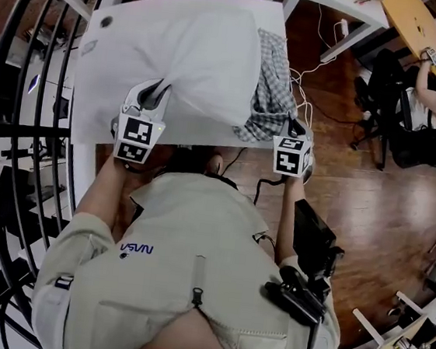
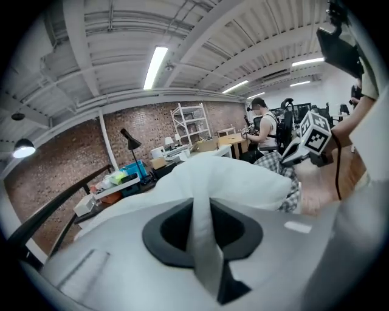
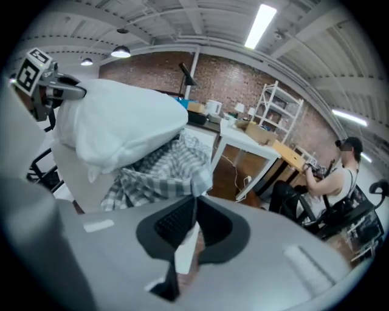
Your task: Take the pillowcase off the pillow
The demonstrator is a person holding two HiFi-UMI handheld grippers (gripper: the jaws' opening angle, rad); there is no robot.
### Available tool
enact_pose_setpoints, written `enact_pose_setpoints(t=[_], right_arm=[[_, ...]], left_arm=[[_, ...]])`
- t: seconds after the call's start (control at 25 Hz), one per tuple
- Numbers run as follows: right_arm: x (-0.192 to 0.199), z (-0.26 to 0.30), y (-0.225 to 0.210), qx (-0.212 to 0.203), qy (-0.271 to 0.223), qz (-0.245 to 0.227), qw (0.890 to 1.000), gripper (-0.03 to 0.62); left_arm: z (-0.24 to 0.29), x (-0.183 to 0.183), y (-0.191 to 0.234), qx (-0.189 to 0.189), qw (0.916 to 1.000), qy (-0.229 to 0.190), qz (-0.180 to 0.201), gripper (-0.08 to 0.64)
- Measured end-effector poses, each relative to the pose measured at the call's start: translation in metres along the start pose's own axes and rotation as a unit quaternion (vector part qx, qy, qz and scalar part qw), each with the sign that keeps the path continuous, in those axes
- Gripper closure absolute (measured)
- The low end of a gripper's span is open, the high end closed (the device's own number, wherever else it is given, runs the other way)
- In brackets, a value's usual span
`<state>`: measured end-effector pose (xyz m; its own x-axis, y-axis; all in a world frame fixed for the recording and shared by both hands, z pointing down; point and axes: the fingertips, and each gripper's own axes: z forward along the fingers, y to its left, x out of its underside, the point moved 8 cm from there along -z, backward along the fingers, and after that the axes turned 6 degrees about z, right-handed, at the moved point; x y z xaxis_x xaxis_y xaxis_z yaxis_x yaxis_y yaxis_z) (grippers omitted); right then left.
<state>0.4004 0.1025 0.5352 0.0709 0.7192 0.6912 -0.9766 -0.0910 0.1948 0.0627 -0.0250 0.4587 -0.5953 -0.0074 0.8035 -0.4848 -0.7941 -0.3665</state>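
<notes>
The pillow (image 1: 200, 58) lies on the table (image 1: 100, 113), with the checked pillowcase (image 1: 270, 97) bunched at its right end (mostly off, it seems). The left gripper (image 1: 159, 89) pinches the pillow's white cloth, and the right gripper (image 1: 291, 125) pinches the pillowcase's edge. The final pull looks due: the right draws away while the left holds firm.

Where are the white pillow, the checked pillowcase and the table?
white pillow (image 1: 208, 59), head view, its middle.
checked pillowcase (image 1: 272, 98), head view, the bunched cloth.
table (image 1: 102, 94), head view, bare top at left.
</notes>
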Motion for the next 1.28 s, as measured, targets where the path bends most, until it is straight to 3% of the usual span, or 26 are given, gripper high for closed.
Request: enact_pose_setpoints(t=[0.16,0.28,0.4,0.52,0.64,0.68,0.76,1.0,1.28], right_arm=[[0.037,0.037,0.019,-0.033,0.049,-0.001,0.998,0.571],[0.054,0.046,0.027,-0.038,0.064,0.034,0.997,0.561],[0.033,0.022,0.011,-0.025,0.011,0.070,0.997,0.490],[-0.005,-0.028,0.002,-0.005,-0.088,0.109,0.990,0.488],[-0.036,-0.071,0.029,-0.019,-0.177,0.126,0.976,0.524],[-0.042,-0.080,0.043,-0.029,-0.195,0.127,0.972,0.573],[-0.047,-0.096,0.076,-0.048,-0.219,0.131,0.966,0.588],[-0.034,-0.147,0.178,-0.064,-0.252,0.127,0.957,0.589],[-0.022,-0.210,0.237,-0.051,-0.305,0.115,0.944,0.589]], left_arm=[[0.024,0.035,-0.029,0.053,0.9978,0.031,-0.027,0.442],[0.034,0.050,-0.034,0.058,0.9978,0.026,-0.020,0.398],[0.026,0.034,-0.027,0.058,0.9981,-0.009,-0.018,0.369],[-0.011,0.009,-0.019,0.038,0.9955,-0.072,-0.049,0.333],[-0.063,0.007,-0.005,-0.031,0.9814,-0.132,-0.136,0.472],[-0.079,0.011,0.000,-0.053,0.9762,-0.135,-0.161,0.520],[-0.111,0.019,0.005,-0.081,0.9711,-0.129,-0.184,0.554],[-0.202,0.066,0.006,-0.104,0.9698,-0.138,-0.172,0.555],[-0.249,0.101,-0.015,-0.097,0.9713,-0.150,-0.157,0.555]])
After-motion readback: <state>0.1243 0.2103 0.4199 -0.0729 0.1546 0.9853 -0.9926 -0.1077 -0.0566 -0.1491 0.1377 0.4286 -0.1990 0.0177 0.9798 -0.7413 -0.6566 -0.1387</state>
